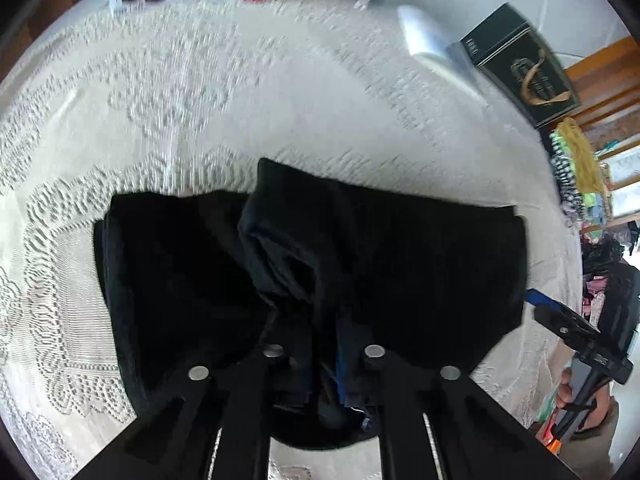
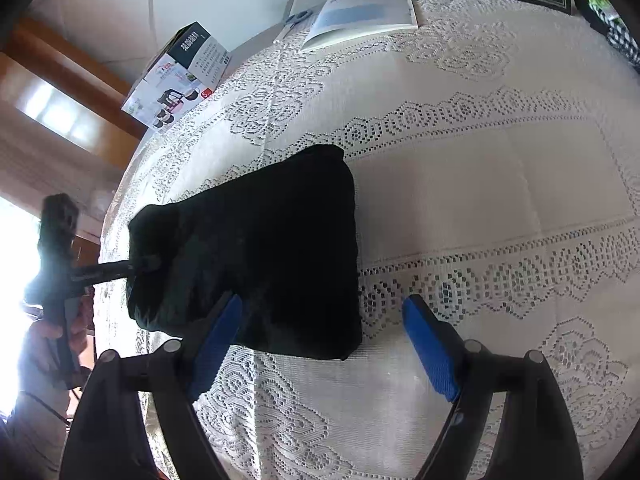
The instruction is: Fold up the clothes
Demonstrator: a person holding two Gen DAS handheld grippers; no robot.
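Right wrist view: black garment (image 2: 256,248) lies beyond (mostly left of) spread fingers (image 2: 430,354).

- One folded black garment (image 2: 256,248) on the lace tablecloth (image 2: 480,208).
- Two grippers: left gripper (image 1: 324,368), right gripper (image 2: 324,344).
- Two boxes: one printed tea-set box (image 2: 176,80) far left, one dark green box (image 1: 516,64) far right.
- One open booklet (image 2: 360,16) at far edge.
- One pair of scissors (image 2: 294,20) beside booklet.
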